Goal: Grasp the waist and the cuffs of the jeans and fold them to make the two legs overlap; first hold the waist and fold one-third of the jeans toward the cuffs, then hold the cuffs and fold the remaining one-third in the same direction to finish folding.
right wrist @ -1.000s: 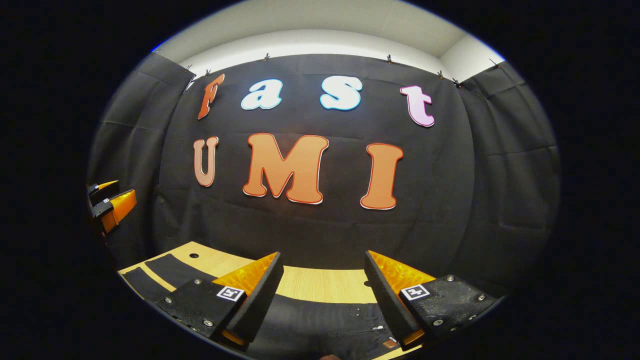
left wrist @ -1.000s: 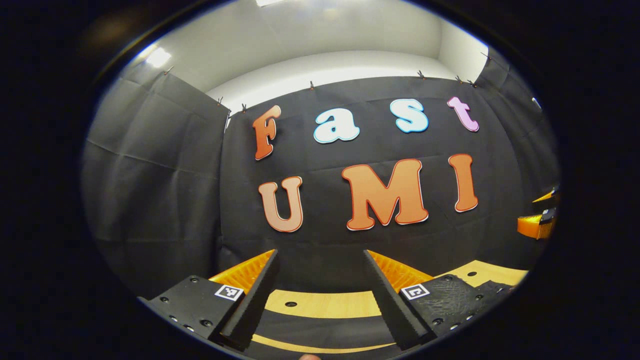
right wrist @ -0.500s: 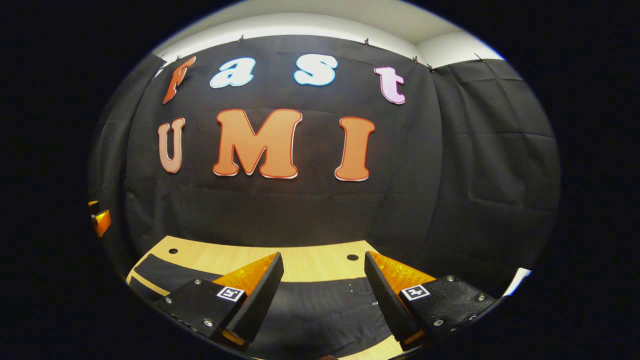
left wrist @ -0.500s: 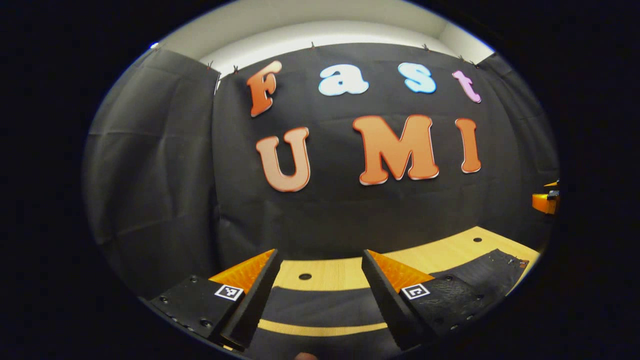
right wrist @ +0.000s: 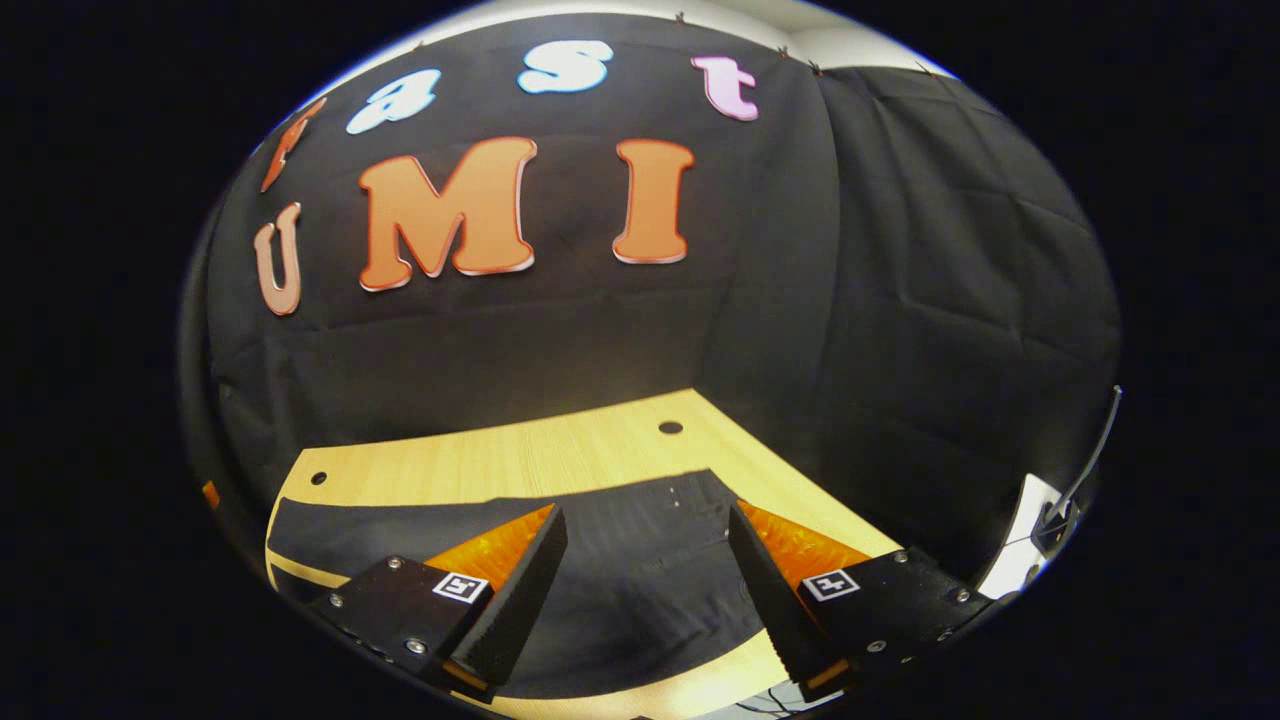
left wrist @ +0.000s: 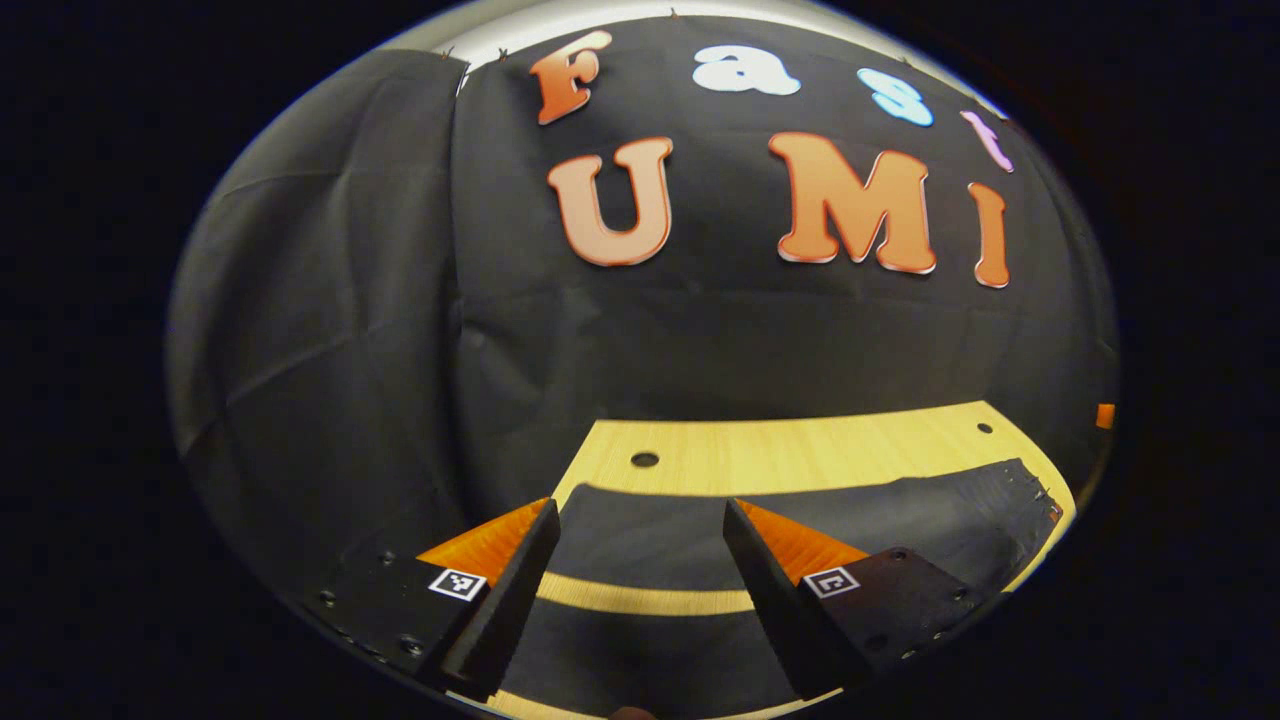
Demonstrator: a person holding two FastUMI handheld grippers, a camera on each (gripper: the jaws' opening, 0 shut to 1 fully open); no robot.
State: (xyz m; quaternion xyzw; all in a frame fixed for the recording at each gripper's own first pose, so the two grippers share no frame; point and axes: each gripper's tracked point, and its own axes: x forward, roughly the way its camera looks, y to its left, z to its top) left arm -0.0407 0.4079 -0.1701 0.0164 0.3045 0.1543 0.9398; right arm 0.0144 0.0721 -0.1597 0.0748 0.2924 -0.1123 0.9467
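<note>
Dark jeans (left wrist: 800,510) lie flat on the wooden surface (left wrist: 800,455), both legs stretched out with a strip of wood between them. Left hand-held gripper (left wrist: 635,575) hovers over the legs, jaws apart, empty. Right hand-held gripper (right wrist: 645,585) is spread wide above the jeans (right wrist: 640,570) too. Near ends are cut off, so waist and cuffs are hard to tell apart.

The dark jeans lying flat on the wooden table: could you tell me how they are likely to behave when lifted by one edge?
The dark jeans lie flat and limp on the light wooden table, so they will probably droop from a lifted edge. The cloth looks thick and matte, so it is probably not slippery and fairly heavy.
</note>
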